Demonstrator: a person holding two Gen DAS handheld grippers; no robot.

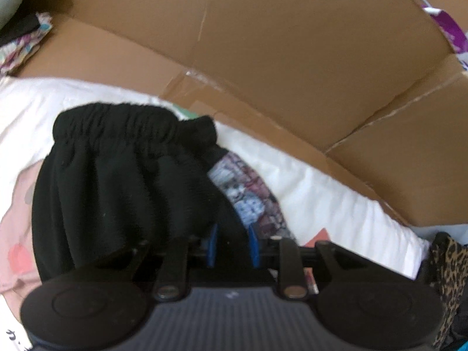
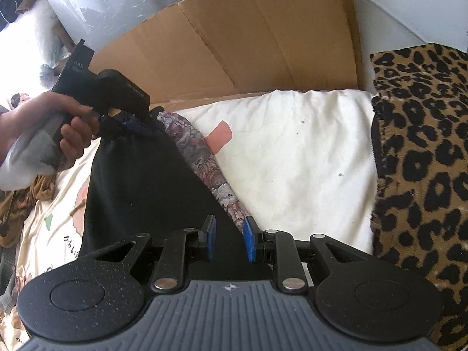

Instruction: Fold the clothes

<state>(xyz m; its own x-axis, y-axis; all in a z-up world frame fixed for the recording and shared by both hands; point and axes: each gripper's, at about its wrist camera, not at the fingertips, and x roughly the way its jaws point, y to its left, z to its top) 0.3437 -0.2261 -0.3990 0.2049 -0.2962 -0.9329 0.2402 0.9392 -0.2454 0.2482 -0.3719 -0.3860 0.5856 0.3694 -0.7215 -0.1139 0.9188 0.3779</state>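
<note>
A black garment (image 1: 117, 181) with a gathered elastic waistband lies over white bedding (image 1: 321, 199). In the left wrist view my left gripper (image 1: 234, 242) has black cloth filling the gap between its blue pads, just behind the waistband. The right wrist view shows the same garment (image 2: 140, 190) stretched between both grippers. A hand (image 2: 67, 125) holds my left gripper (image 2: 137, 120), with the cloth bunched at its tip. At the garment's near edge my right gripper (image 2: 229, 234) has its blue pads closed on a fold of the black cloth. A grey-purple patterned cloth (image 2: 201, 158) shows from under the garment.
A flattened cardboard box (image 2: 248, 38) stands behind the white pillow (image 2: 292, 152). A leopard-print cloth (image 2: 418, 161) lies to the right. On the left is a cream printed sheet (image 2: 49, 219) with brown clothing (image 2: 17, 201) beside it. A small pink patch (image 2: 222, 137) shows on the pillow.
</note>
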